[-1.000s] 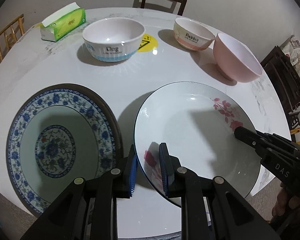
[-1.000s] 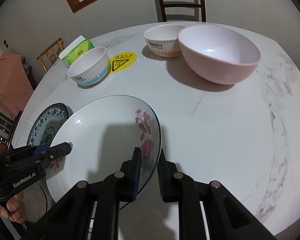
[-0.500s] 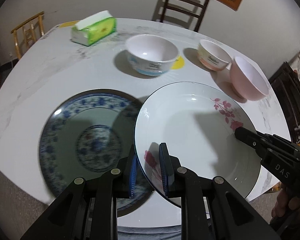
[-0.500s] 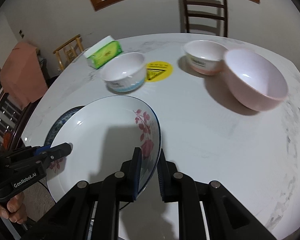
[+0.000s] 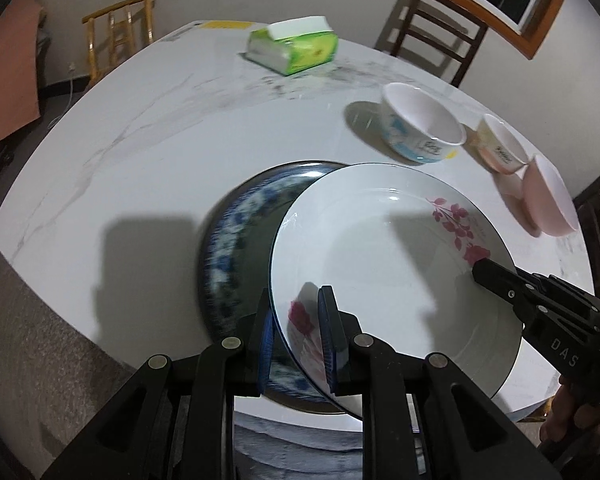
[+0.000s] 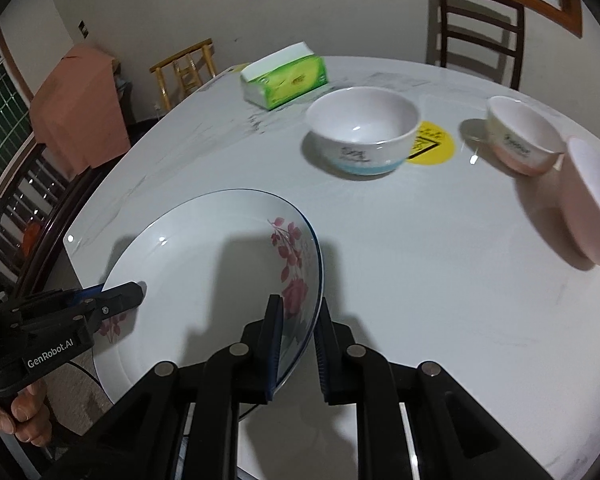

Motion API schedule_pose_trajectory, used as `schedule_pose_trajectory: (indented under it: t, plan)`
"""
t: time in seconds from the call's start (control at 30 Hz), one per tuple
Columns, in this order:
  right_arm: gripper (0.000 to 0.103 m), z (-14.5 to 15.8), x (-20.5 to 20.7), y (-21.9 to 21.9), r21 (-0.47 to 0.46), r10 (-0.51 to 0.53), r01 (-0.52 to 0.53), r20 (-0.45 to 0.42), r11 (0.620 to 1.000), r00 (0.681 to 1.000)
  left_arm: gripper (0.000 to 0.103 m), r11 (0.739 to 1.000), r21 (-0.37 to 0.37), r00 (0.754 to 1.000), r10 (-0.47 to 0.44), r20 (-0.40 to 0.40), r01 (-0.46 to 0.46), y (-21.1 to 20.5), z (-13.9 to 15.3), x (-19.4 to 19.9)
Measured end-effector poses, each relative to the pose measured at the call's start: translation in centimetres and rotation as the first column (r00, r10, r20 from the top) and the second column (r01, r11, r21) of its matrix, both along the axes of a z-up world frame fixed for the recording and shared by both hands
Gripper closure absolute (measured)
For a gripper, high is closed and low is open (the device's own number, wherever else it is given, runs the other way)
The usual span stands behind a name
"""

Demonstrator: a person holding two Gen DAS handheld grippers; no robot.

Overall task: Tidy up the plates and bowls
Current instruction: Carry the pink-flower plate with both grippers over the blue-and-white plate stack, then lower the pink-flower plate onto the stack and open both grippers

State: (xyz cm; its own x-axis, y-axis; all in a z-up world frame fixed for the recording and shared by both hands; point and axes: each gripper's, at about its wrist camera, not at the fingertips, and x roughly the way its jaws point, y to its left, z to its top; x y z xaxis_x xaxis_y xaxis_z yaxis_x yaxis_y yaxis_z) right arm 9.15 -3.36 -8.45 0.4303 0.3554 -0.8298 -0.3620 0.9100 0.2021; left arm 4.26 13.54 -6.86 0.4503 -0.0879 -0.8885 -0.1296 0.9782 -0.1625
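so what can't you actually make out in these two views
- Blue patterned plate: left wrist view, mostly covered by the white floral plate and blurred; right wrist view, fully hidden.
- Whether the floral plate touches the blue one: contact hidden underneath.
- Lettering on the blue-banded bowl and small pink-banded bowl: blurred, too small.
- Pink bowl: cut off by the right wrist view's edge.

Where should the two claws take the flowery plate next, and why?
Probably a little further over the round blue-patterned plate, then down. The left claw and right claw each pinch a rim of the white plate with pink flowers, which so far covers only part of the blue one.
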Motion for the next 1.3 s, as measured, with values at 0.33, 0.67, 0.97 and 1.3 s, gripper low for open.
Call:
schedule_pose_trajectory:
  t: [0.33, 0.67, 0.97, 1.3]
  plan:
    - [0.088, -1.6, 1.2, 2.1, 0.0, 0.014, -0.014, -0.024, 1.0, 1.0, 0.086, 0.999, -0.01, 0.999, 0.041, -0.025, -0.042, 2.5, -1.5, 0.4]
    - [0.088, -2.6, 1.7, 2.2, 0.006, 0.008, -0.007, -0.048, 1.0, 0.999, 0.088, 0.999, -0.024, 0.998, 0.045, -0.04, -0.046, 3.3, -2.4, 0.7]
    - [0.084, -2.7, 2.0, 2.8, -0.021, 0.009, -0.01, -0.054, 1.0, 0.999, 0.087, 0.998, -0.04, 0.997, 0.056, -0.048, -0.058, 3.6, -2.4, 1.0]
    - [0.08, -2.4, 2.0, 3.3, -0.05, 0.004, -0.007, -0.06, 0.999, 0.998, 0.078, 0.998, -0.037, 0.997, 0.055, -0.052, -0.057, 3.3, -2.4, 1.3]
